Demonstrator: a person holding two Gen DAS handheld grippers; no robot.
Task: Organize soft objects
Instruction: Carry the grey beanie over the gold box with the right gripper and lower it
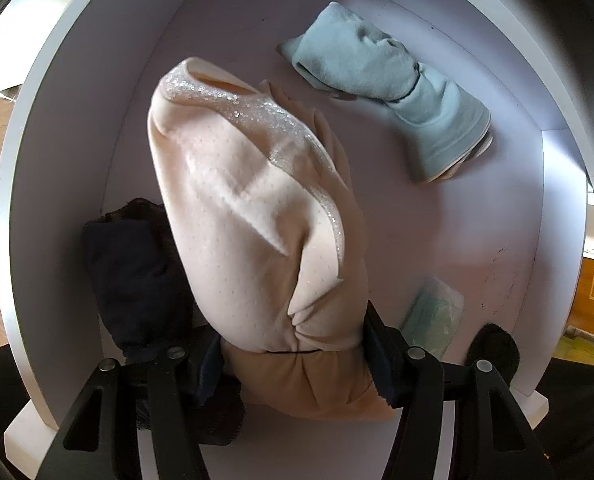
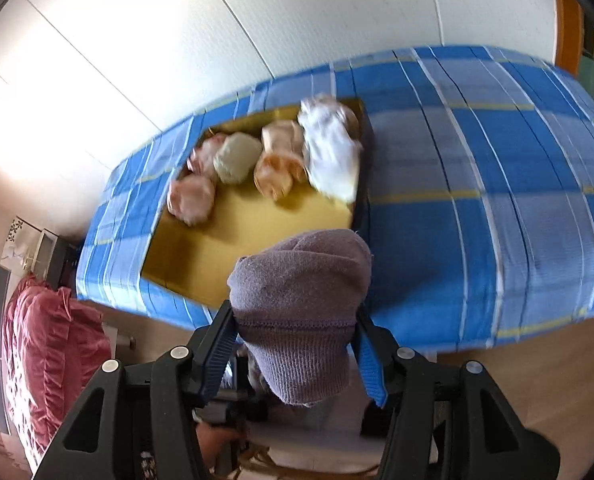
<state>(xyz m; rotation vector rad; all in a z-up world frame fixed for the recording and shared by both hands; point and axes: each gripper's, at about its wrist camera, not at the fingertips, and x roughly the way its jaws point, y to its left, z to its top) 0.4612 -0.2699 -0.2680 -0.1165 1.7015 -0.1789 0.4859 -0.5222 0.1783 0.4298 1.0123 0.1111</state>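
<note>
In the left wrist view my left gripper (image 1: 293,356) is shut on a rolled cream-pink sock bundle (image 1: 249,216) with a glittery band, held inside a white drawer (image 1: 57,184). A light blue sock roll (image 1: 393,88) lies at the drawer's far right, a dark navy roll (image 1: 133,268) at the left beside the cream one. In the right wrist view my right gripper (image 2: 297,340) is shut on a purple knitted sock roll (image 2: 301,300), held above the near edge of a yellow box (image 2: 241,224) with several pale rolled socks (image 2: 273,156).
The yellow box lies on a bed with a blue checked cover (image 2: 497,208). A red quilted fabric (image 2: 45,348) lies at the lower left. In the drawer, a packet of green face masks (image 1: 433,316) and a small black item (image 1: 497,348) lie near the front right.
</note>
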